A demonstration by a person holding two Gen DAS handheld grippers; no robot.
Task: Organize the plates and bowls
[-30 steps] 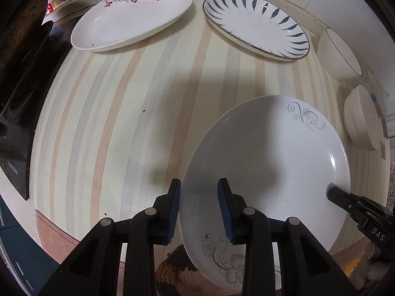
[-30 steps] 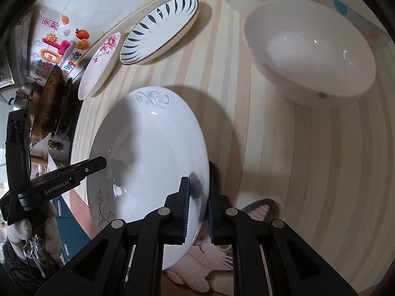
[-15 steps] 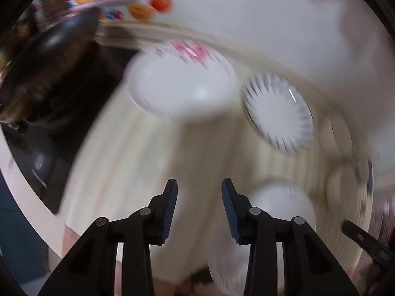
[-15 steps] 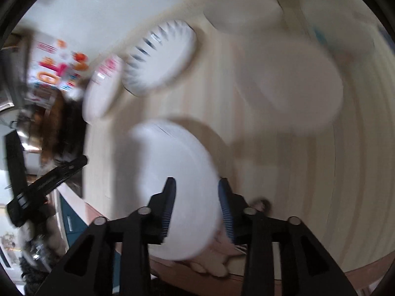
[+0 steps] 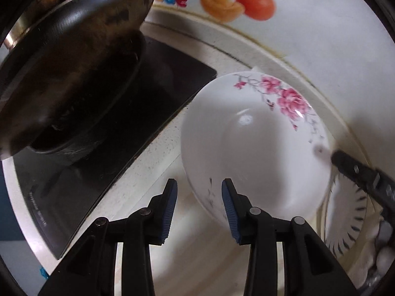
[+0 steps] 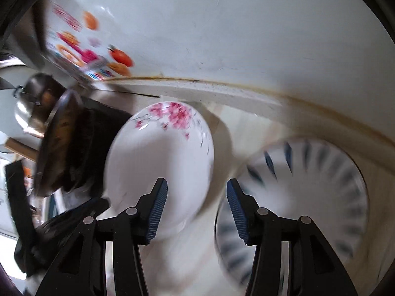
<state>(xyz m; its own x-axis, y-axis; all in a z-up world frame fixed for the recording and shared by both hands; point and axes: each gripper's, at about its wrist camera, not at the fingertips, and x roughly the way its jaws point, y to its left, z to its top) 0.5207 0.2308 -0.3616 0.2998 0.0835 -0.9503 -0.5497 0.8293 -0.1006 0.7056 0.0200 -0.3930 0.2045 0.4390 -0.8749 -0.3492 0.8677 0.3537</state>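
A white oval plate with pink flowers [image 5: 254,143] lies on the counter beside the stove. My left gripper [image 5: 198,204] hangs over its near-left rim, jaws apart, the rim showing between them, no pad pressing. At the plate's right rim I see my right gripper's finger [image 5: 350,167]. In the right wrist view my right gripper [image 6: 196,204] is opening above the gap between the pink-flowered plate [image 6: 158,157] and a blue-leaf plate [image 6: 308,185]. Nothing is gripped. The blue-leaf plate [image 5: 350,222] also shows at the left view's right edge.
A dark wok [image 5: 74,61] sits on the black glass cooktop [image 5: 153,93] just left of the pink-flowered plate. The white wall with fruit stickers [image 5: 254,5] rises right behind the counter's back edge. The right wrist view is blurred by motion.
Both grippers have left the white scroll-patterned plate and swung to the back left, to the pink-flowered plate. The right gripper, shut on that plate's rim before, has opened.
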